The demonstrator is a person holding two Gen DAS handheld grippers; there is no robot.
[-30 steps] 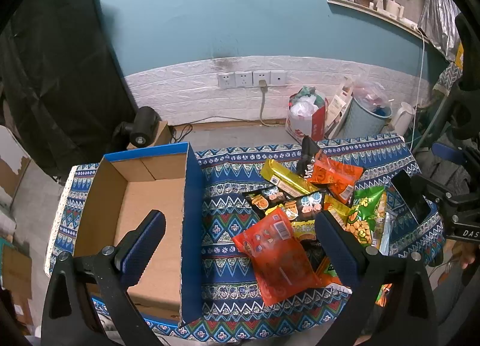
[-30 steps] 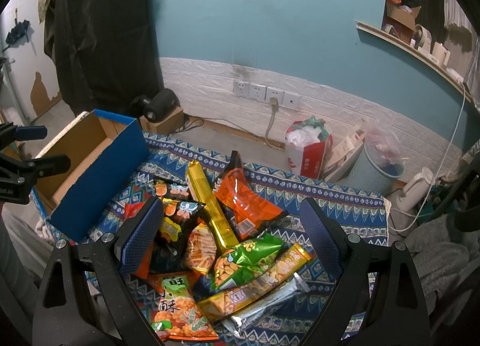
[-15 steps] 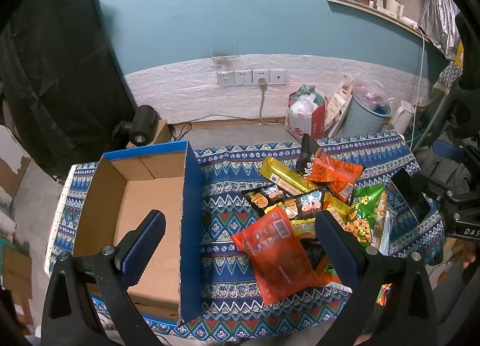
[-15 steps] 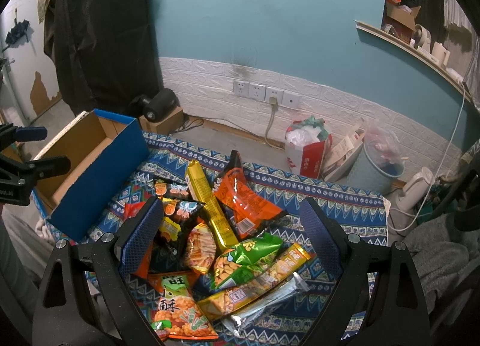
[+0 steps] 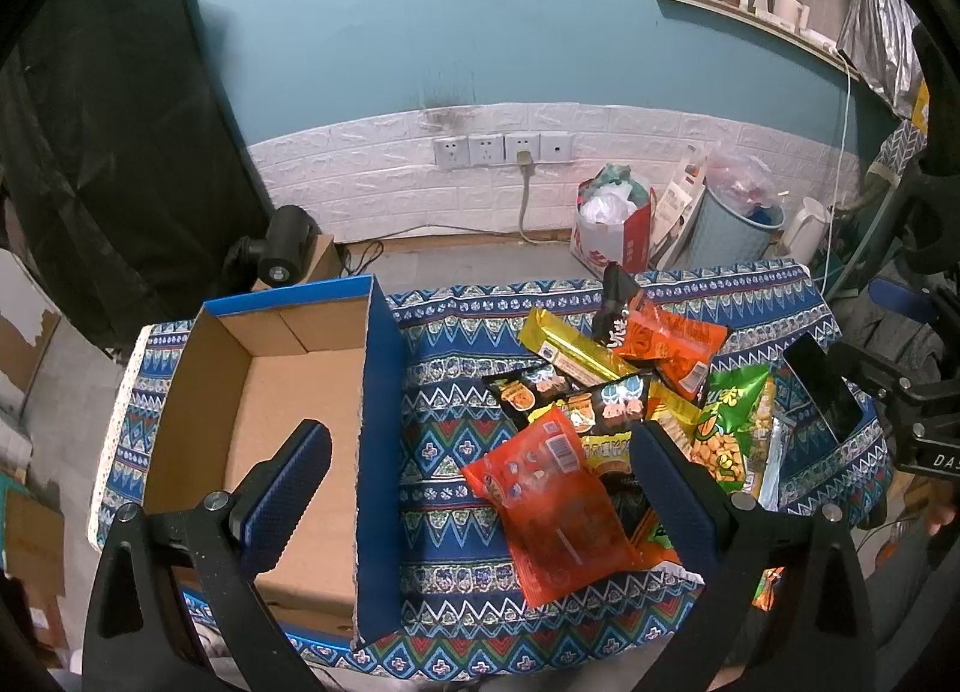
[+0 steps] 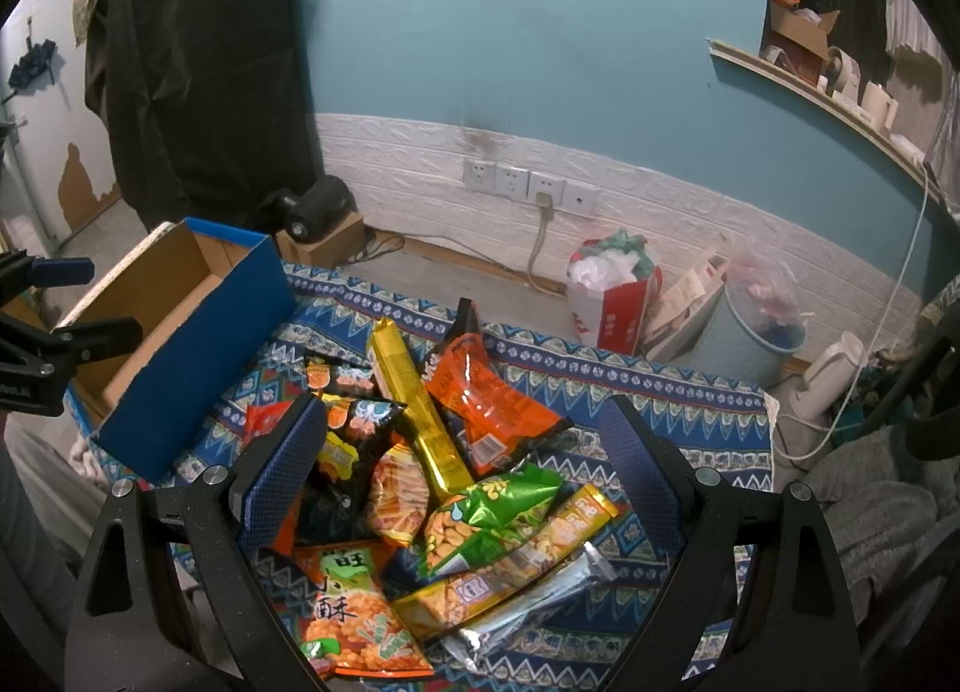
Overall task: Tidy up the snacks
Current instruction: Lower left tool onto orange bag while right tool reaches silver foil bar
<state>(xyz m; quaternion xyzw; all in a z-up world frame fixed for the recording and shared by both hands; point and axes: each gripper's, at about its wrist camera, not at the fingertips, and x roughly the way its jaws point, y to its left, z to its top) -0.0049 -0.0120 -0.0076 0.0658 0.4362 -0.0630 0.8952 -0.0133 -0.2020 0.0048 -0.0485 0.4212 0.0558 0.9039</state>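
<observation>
Nothing has shifted vs a sec ago: both tongs hang in the same spots, pile and box unmoved. So no sorting has begun; judging by that, this is the pause before a first pick.

Nearest: left gripper [image 5: 474, 476] spread wide, nothing between the pads, hovering above the table's near edge. Its left pad sits over the box floor, its right pad over the snack pile. Right gripper [image 6: 465, 458] also wide and empty, above the near right end of the pile.

Near edge of the pile: red-orange packet [image 5: 555, 506] on the left, overhanging the cloth edge a bit, so it could slip off if nudged. On the right, an orange cracker bag [image 6: 351, 608], a long gold-orange bar [image 6: 510, 560] and a silver wrapper [image 6: 534, 596] lie at the near rim too. Mid pile: green pea bag [image 6: 486, 518], black packets [image 5: 570, 392], long gold bar [image 6: 420, 404]. Far end: orange chip bag [image 6: 492, 398] and a black pouch [image 5: 615, 302].

Cardboard box [image 5: 384, 392], blue outside, sits left of the pile; inside is bare. Its tall right wall stands betw pile and box floor, so any carry needs lift over it. Patterned cloth [image 5: 438, 344] betw box and pile is open, good room to move. Far: floor, wall sockets, bin, bag.
</observation>
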